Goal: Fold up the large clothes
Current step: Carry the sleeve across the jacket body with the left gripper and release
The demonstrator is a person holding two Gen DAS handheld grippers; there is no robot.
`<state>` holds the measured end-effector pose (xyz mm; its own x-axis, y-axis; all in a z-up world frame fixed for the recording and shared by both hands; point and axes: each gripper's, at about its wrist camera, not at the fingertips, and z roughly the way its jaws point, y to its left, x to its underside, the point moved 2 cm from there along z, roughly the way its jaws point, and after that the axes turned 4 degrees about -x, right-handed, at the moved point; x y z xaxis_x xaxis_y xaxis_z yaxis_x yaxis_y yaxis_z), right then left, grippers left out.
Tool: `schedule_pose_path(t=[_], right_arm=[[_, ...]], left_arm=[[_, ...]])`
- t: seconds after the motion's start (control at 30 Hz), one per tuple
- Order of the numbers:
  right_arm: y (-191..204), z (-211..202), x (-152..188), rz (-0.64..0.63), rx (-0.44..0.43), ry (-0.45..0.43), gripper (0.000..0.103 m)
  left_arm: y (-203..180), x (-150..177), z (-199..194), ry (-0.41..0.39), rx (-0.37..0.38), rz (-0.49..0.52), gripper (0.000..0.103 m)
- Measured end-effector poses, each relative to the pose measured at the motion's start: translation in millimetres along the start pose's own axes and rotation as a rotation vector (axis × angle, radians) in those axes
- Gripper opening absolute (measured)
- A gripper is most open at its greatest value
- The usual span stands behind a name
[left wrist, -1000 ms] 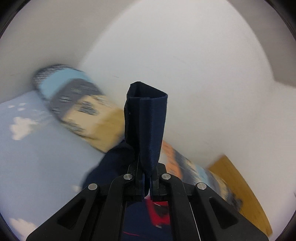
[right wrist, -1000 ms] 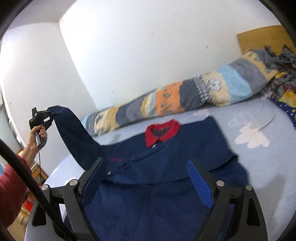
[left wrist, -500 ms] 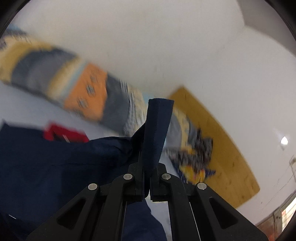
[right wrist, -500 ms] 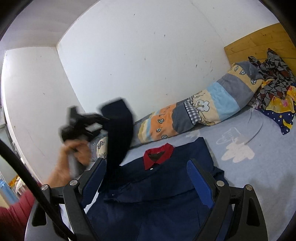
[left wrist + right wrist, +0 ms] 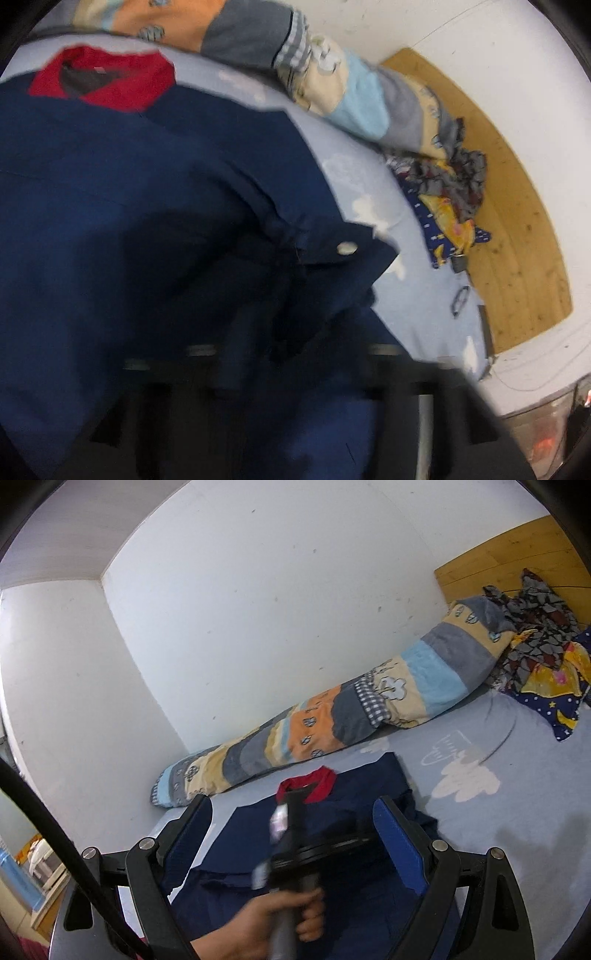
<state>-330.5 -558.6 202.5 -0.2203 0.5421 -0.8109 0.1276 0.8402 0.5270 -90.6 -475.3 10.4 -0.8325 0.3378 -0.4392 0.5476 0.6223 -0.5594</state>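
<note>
A navy jacket (image 5: 332, 849) with a red collar (image 5: 314, 788) lies spread on the bed (image 5: 517, 812); soft and floppy, best pinched at cuff or hem. The right hand-held gripper (image 5: 291, 827) hangs spread wide at 6 o'clock. Blur smears the left hand-held gripper (image 5: 295, 845); its grip cannot be told.

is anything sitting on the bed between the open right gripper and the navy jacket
Yes, but nothing lying on the bed. The person's left hand, holding the left gripper, sits over the navy jacket right between the right gripper's open fingers. The striped bolster and crumpled clothes lie well clear.
</note>
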Motion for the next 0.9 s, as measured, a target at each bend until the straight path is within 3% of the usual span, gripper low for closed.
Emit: schedule_pose_path(t=[0.03,0.17,0.3,0.37,0.4,0.5,0.6,0.7,0.77,0.9], right_arm=[[-4.1,1.1,-0.7,0.008,0.014,-0.003,0.093],[-21.3,13.6,-1.0,0.030,0.100,0.024,0.093],[-44.0,60.0,6.8,0.019,0.212,0.150,0.093],[-58.9,102.0,18.1,-0.006,0.272,0.267,0.091],[-62.8,112.8,22.9,-0.014,0.281,0.290,0.087],[-77.8,164.9,45.7,-0.098,0.346,0.435,0.058],[-104.4,190.8,68.1,-0.093,0.412,0.531,0.055],[-137.0,198.7,87.1,-0.014,0.471,0.612,0.056],[-136.4,191.9,83.7,0.005,0.469,0.594,0.057],[-92.8,164.4,65.3,-0.114,0.422,0.516,0.060]], left_arm=[[-1.1,-5.3,-18.1,-0.033,0.009,0.015,0.070],[17.6,-21.5,-87.0,-0.141,-0.029,0.092,0.072],[82.0,-37.0,-136.0,-0.225,-0.282,0.101,0.072],[128.0,-33.7,-149.0,-0.237,-0.427,0.059,0.072],[146.2,-30.0,-151.1,-0.235,-0.474,0.040,0.072],[212.2,-11.0,-169.6,-0.214,-0.591,-0.051,0.072],[252.8,8.8,-179.6,-0.201,-0.619,-0.076,0.063],[252.9,18.4,-188.9,-0.214,-0.646,-0.045,0.063],[239.5,23.6,-194.1,-0.245,-0.659,-0.039,0.063],[205.5,38.8,-201.2,-0.278,-0.609,-0.017,0.063]])
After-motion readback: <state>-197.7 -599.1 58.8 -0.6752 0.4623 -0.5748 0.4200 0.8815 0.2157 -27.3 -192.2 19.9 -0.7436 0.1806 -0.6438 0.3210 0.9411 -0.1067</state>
